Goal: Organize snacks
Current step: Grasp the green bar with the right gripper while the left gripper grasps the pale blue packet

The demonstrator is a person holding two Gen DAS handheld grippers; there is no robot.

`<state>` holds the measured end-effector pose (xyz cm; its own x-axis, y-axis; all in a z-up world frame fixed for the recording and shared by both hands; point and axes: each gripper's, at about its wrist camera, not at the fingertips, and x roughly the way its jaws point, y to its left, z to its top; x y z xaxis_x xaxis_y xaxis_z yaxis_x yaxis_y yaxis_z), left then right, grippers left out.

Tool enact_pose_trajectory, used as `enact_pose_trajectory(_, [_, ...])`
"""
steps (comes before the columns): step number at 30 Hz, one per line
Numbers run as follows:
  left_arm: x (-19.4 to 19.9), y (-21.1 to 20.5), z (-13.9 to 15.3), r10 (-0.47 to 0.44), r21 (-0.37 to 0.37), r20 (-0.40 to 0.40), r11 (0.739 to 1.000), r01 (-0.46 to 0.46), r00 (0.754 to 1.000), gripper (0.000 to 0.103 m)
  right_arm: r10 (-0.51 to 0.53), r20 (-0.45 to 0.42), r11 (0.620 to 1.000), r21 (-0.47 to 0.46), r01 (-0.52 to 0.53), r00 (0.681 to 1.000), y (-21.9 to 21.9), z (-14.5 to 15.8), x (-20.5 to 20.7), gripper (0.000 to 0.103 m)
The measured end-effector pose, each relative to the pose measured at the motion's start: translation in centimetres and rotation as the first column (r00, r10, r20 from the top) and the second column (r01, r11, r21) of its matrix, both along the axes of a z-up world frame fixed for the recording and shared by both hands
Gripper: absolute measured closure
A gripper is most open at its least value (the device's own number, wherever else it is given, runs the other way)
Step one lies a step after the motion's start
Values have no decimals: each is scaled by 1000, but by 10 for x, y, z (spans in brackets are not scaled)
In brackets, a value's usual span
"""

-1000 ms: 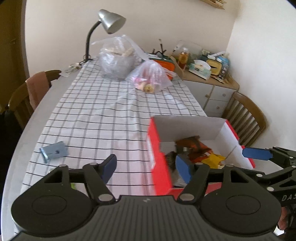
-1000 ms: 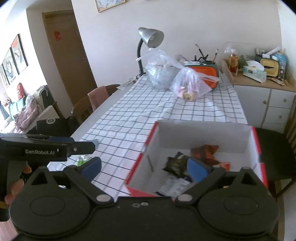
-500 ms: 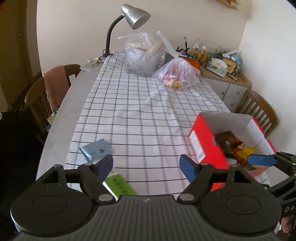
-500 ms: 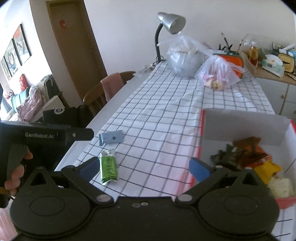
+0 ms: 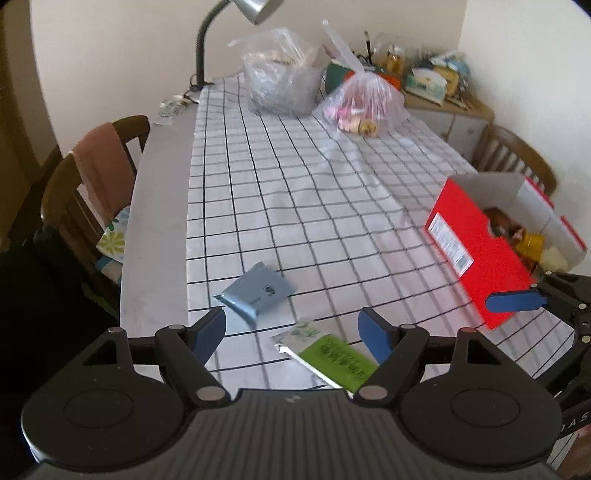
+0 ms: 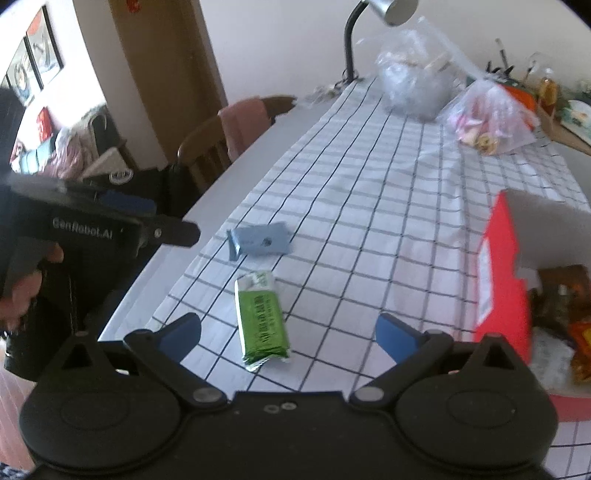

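Here the checked tablecloth (image 5: 314,192) is the landmark, and everything is placed from it. At its right edge stands the red box (image 5: 476,251), open at the top and already holding several wrapped snacks. Far up the cloth, well away from the work, sit two clear plastic bags (image 5: 280,85) below a desk lamp (image 6: 391,11). Near the cloth's left border lie the two loose snacks: the blue packet (image 6: 258,242) farther up, and the green bar (image 6: 263,321) just below it, apart from each other and flat on the cloth.

The right gripper (image 6: 288,332) has its fingers wide apart with nothing between them, and the green bar lies just ahead of the gap. The left gripper (image 5: 291,334) is likewise spread and empty, with the blue packet just ahead of its left finger.

To do the pick-up well, I judge each gripper should come down squarely over its own snack, straddle the narrow width, and pinch low so the thin wrapper does not slide away.
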<state>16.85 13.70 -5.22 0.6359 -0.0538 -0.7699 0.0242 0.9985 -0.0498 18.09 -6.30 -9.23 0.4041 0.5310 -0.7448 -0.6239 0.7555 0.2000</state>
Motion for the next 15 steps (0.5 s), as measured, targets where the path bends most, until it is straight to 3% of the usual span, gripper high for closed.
enact_pose_trajectory(9, [38, 33, -28, -94, 27, -87, 995, 97, 992, 24, 57, -107, 996, -59, -64, 993, 45, -33, 15, 5])
enact_pose_trajectory(15, [65, 39, -45, -223, 22, -146, 973, 229, 964, 24, 89, -152, 988, -114, -107, 984, 72, -54, 27, 13])
